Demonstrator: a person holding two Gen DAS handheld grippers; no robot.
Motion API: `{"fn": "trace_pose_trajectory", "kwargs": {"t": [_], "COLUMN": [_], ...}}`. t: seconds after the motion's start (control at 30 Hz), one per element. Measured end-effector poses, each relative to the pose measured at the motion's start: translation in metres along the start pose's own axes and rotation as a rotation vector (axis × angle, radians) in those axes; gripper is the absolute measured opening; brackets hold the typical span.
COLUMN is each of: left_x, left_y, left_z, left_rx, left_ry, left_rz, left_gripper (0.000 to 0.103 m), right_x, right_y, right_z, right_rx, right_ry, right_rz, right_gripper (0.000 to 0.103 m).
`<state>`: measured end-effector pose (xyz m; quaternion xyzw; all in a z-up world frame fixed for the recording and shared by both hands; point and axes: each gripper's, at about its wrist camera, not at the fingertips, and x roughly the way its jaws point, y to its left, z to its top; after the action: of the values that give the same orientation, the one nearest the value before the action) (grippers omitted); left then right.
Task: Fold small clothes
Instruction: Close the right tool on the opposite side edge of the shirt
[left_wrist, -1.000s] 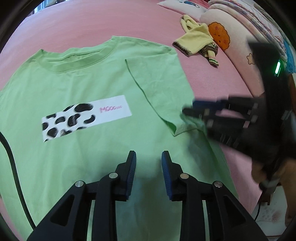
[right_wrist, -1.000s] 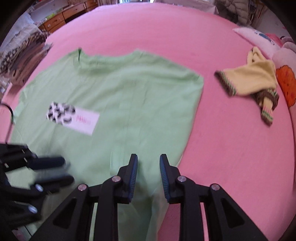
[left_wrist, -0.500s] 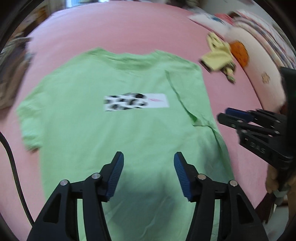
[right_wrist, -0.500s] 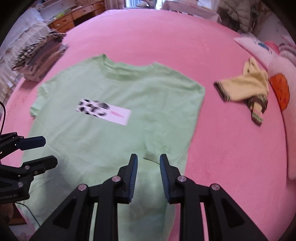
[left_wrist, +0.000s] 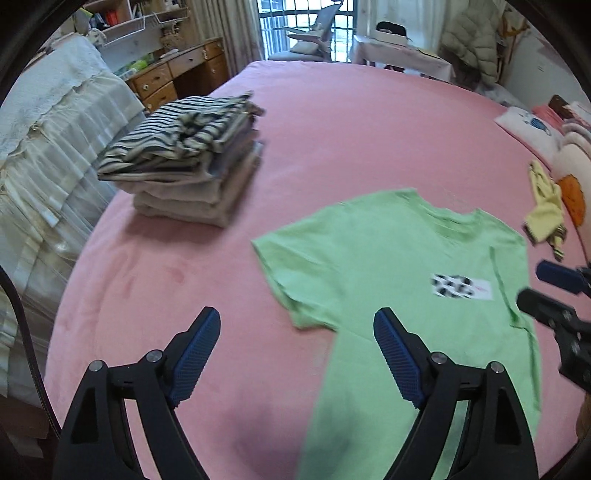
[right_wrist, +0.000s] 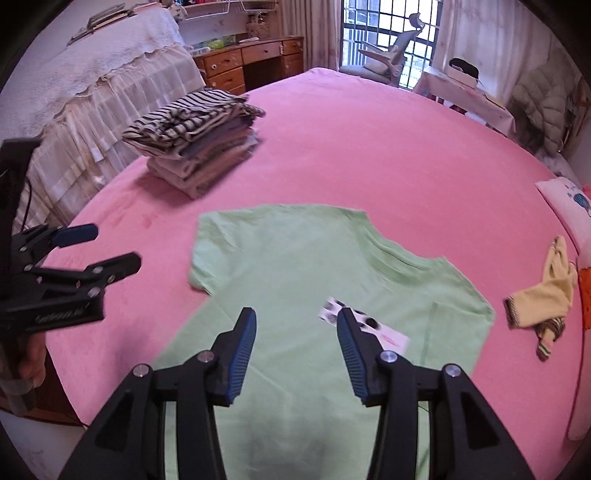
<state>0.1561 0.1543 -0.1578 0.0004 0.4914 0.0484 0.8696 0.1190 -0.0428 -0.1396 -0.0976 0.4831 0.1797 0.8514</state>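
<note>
A: The scene is a bedroom, with a wide bed (right_wrist: 369, 147) under a pink cover, a wooden dresser (right_wrist: 251, 66) behind it and a barred window (right_wrist: 373, 33) at the far side.

B: And the garment?

A: A light green T-shirt (right_wrist: 295, 295) lies spread face up on the pink cover, its white printed patch (right_wrist: 364, 326) with black spots on the chest. The sleeve on the right of the right wrist view is folded in over the body; the other sleeve (left_wrist: 291, 273) lies out flat on the cover.

B: What are the tongs doing?

A: The left tongs (left_wrist: 297, 356) stand wide apart and hold nothing, above the pink cover just beside the flat sleeve. The right tongs (right_wrist: 295, 352) are also parted and hold nothing, above the lower half of the shirt.

B: Anything else on the bed?

A: A stack of folded clothes (left_wrist: 184, 158), striped on top, sits well apart from the shirt near the bed's edge. A yellow garment (right_wrist: 546, 295) lies crumpled beyond the folded sleeve, near the pillows (right_wrist: 569, 206).
</note>
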Motion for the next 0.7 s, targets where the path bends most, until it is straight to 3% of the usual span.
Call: {"fn": "trace_pose_trajectory", "kwargs": {"t": [0.13, 0.4, 0.7], "left_x": [0.031, 0.088, 0.135], "left_y": [0.048, 0.096, 0.138], "left_z": [0.016, 0.006, 0.000], "left_rx": [0.007, 0.011, -0.016], "left_ry": [0.000, 0.039, 0.044], "left_rz": [0.043, 0.017, -0.007], "left_gripper": [0.084, 0.084, 0.084], "right_x": [0.027, 0.117, 0.206], "right_y": [0.042, 0.115, 0.177], "right_z": [0.018, 0.047, 0.042], "right_rx": [0.008, 0.041, -0.098], "right_ry": [0.007, 0.056, 0.069], "right_rz": [0.014, 0.035, -0.075], "right_gripper": [0.046, 0.046, 0.046]}}
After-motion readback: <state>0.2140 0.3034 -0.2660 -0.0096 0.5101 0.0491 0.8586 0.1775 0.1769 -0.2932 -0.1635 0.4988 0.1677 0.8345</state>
